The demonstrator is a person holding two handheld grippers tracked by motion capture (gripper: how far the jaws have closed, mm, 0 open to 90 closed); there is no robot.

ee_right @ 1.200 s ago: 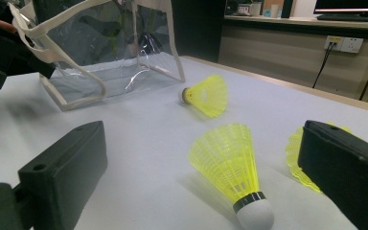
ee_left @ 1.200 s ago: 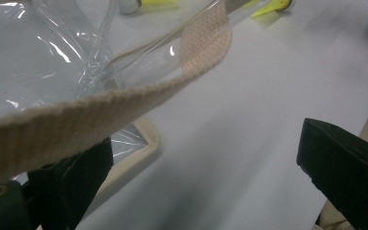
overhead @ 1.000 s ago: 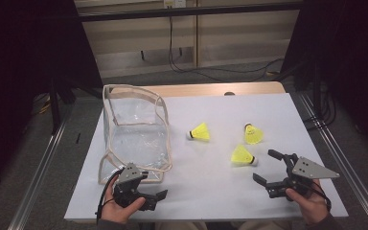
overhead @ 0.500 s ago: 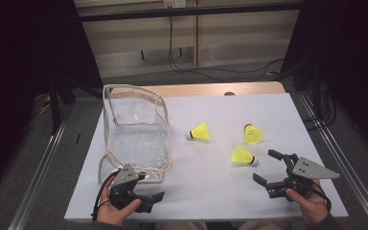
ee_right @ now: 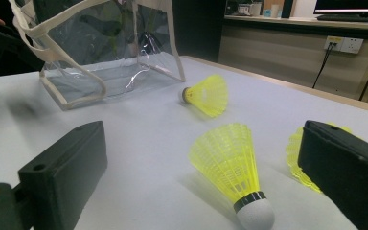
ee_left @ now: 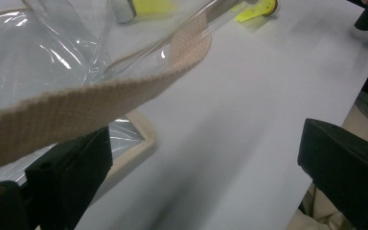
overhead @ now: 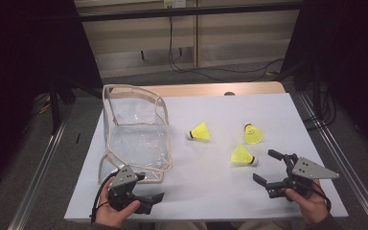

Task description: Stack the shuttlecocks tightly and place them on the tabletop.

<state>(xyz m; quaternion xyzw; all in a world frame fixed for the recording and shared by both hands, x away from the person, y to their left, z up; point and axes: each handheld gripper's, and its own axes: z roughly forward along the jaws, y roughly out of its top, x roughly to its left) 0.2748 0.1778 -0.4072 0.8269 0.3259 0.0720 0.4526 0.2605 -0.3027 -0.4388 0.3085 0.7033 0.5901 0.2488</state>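
Observation:
A clear plastic bag [overhead: 134, 136] with beige trim stands open at the left of the white table [overhead: 211, 191]. Three yellow shuttlecocks lie to its right: one mid-table [overhead: 200, 132], one farther right [overhead: 252, 134], one nearest me [overhead: 242, 155]. My left gripper [overhead: 148, 189] is open at the bag's front corner, and the bag's beige strap [ee_left: 124, 91] hangs just above its left jaw. My right gripper [overhead: 267, 167] is open, just short of the nearest shuttlecock [ee_right: 230, 163], which lies cork toward me. My left gripper [ee_left: 206, 182] and right gripper [ee_right: 206, 177] hold nothing.
The table's near edge runs just under both hands. A wooden strip [overhead: 211, 89] borders the far edge. Metal rails [overhead: 40, 172] flank the table on both sides, and cables [overhead: 191, 67] lie on the floor beyond. Bare tabletop lies between the two grippers.
My left gripper has slid slightly left and toward the near edge, staying open. The right gripper, the bag and the shuttlecocks have not moved.

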